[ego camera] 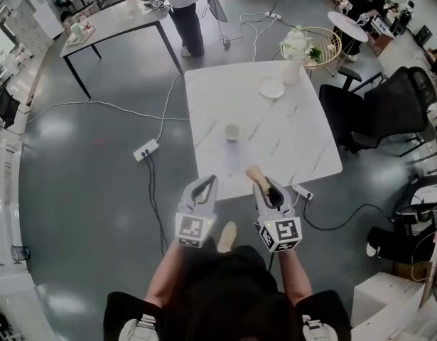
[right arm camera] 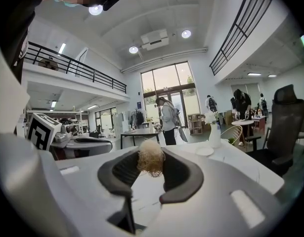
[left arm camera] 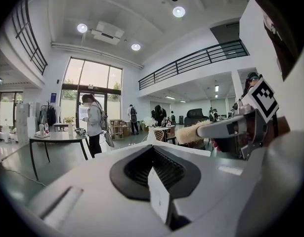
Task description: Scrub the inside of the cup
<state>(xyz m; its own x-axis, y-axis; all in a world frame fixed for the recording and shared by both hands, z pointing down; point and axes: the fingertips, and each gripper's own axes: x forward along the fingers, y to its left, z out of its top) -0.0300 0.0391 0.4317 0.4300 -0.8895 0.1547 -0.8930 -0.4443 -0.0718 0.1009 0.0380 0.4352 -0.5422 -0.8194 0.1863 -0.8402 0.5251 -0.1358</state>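
From the head view, the cup (ego camera: 232,131) stands upright and alone near the middle of the white table (ego camera: 303,141). A plate (ego camera: 272,88) and a vase (ego camera: 295,46) sit well beyond it, toward the far edge. Both grippers hang on the near side of the cup, at the table's edge and well short of it. The left gripper (ego camera: 205,183) is off to the cup's left and the right gripper (ego camera: 268,190) to its right. The right one carries a brush (ego camera: 257,176) with its bristle end aimed toward the cup.

In the left gripper view, the left gripper (left arm camera: 152,152) has its jaws pressed together with nothing between them. The brush (left arm camera: 191,131) pokes in from the right side.

In the right gripper view, the right gripper (right arm camera: 149,169) has its jaws pinching the brush (right arm camera: 151,158), whose tuft stands at the tips. I cannot find the cup here.

I'd call this the approach, with no scrubbing begun. Next, I reckon the left jaws must open and steady the cup, then the brush must tip down into its mouth.
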